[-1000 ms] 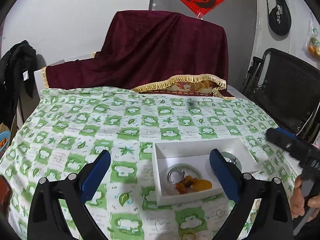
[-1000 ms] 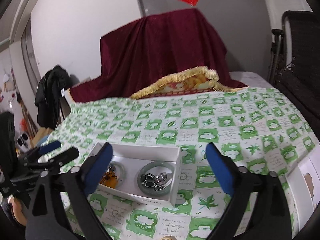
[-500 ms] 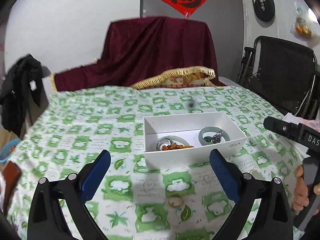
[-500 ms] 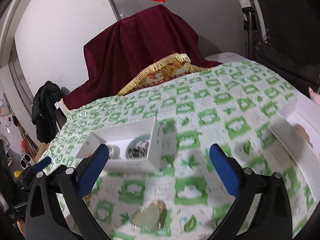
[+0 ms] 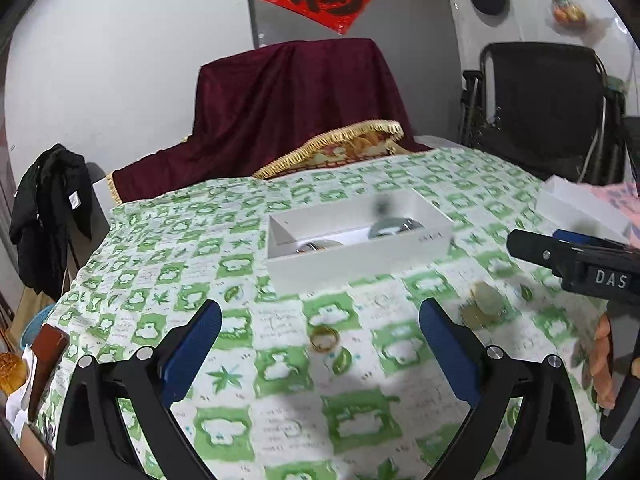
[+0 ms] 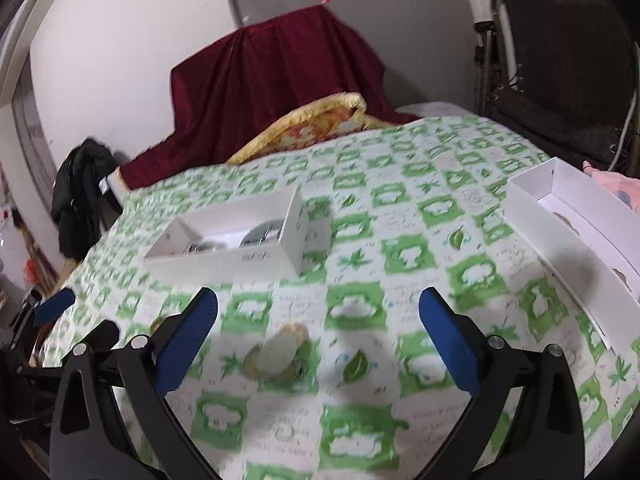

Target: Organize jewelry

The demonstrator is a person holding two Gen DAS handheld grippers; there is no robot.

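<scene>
A white open box [image 5: 360,240] [image 6: 232,240] on the green-checked tablecloth holds bangles and other jewelry, mostly hidden by its front wall. A gold ring [image 5: 325,338] lies on the cloth in front of it, between the fingers of my left gripper [image 5: 320,344], which is open and empty. A pale jade pendant on a gold-coloured piece [image 5: 486,304] [image 6: 278,354] lies to the right of the ring. My right gripper [image 6: 318,340] hovers open over that pendant, holding nothing.
A second white box [image 6: 576,224] sits at the table's right edge. A dark red cloth with gold fringe [image 5: 296,108] covers something at the back. A black folding chair [image 5: 548,104] stands right, a dark jacket [image 5: 48,208] hangs left.
Both grippers have pulled back from the white box and dropped lower toward the table's near side. The ring and the pendant have come into view between the fingers.
</scene>
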